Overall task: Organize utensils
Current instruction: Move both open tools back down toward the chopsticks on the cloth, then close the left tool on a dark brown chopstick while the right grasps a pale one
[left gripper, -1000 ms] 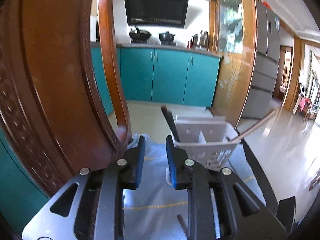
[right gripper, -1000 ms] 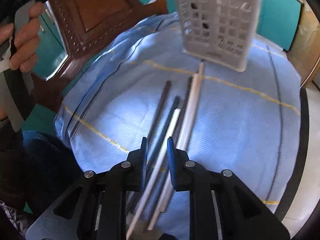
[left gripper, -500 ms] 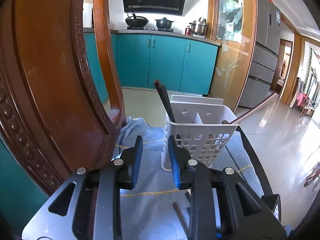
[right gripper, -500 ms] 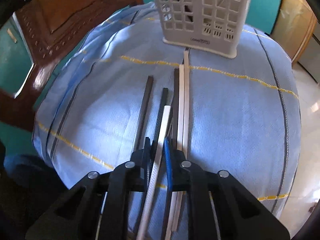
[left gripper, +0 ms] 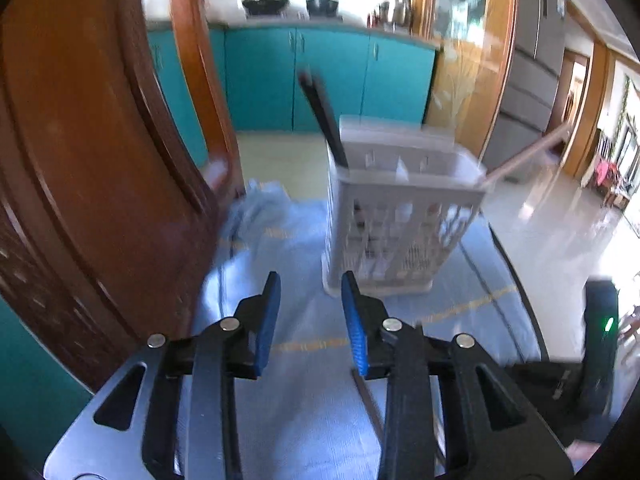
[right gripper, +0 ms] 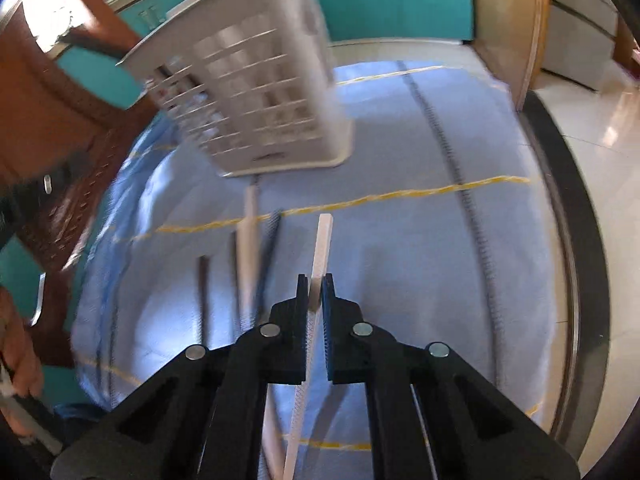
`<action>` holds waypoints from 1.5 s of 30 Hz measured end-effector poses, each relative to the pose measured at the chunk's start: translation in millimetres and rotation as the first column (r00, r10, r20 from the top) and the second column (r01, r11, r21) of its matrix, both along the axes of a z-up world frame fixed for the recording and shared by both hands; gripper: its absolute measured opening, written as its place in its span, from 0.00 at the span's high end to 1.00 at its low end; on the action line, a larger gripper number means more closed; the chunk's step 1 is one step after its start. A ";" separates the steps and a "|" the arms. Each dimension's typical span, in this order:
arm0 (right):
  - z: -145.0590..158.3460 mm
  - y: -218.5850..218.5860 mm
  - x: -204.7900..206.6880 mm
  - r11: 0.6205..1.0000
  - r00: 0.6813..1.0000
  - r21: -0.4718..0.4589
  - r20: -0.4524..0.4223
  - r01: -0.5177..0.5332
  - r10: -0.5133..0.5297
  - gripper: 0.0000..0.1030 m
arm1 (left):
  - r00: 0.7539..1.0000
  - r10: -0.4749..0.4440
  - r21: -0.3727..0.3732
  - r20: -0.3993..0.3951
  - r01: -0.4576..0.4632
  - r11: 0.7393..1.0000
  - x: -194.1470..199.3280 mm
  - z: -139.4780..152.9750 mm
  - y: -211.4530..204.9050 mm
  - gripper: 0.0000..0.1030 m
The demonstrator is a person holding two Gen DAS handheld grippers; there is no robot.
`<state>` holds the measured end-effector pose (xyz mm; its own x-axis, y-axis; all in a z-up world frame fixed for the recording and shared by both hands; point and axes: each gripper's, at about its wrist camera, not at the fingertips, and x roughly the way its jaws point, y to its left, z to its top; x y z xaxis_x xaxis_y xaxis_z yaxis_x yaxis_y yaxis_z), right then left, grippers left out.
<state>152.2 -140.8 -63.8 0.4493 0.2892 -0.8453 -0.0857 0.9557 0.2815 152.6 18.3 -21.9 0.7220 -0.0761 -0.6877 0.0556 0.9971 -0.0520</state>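
Observation:
A white slotted utensil basket [left gripper: 396,216] [right gripper: 256,100] stands on the blue cloth [right gripper: 400,264], with a dark chopstick [left gripper: 322,116] and a pale one [left gripper: 524,156] leaning out of it. My right gripper [right gripper: 316,290] is shut on a white chopstick [right gripper: 322,248], lifted off the cloth and pointing toward the basket. Several more chopsticks, dark and white [right gripper: 250,248], lie on the cloth to its left. My left gripper [left gripper: 310,288] hangs above the cloth just in front of the basket; its jaws are opening with nothing between them. A dark chopstick [left gripper: 366,400] lies under its right finger.
A carved wooden chair back [left gripper: 92,168] rises close on the left of the table. The table's dark rim [right gripper: 576,240] curves along the right. A person's hand [right gripper: 16,356] shows at the lower left of the right wrist view. Teal kitchen cabinets stand behind.
My right gripper closed on one white chopstick, lifted it out of the row and swung right with a roll. My left gripper dipped toward the cloth and its jaws widened.

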 end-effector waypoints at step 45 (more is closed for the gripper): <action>-12.3 -5.1 -10.0 0.992 0.998 -0.121 -0.052 -0.024 0.018 0.81 | 0.939 -0.140 0.055 -0.314 0.166 0.985 15.5 -97.1 -41.1 0.88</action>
<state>142.2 -145.9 -76.0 0.3999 0.1916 -0.8963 -0.0943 0.9813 0.1677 168.2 -22.8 -119.0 0.4576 -0.1050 -0.8829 0.2016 0.9794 -0.0120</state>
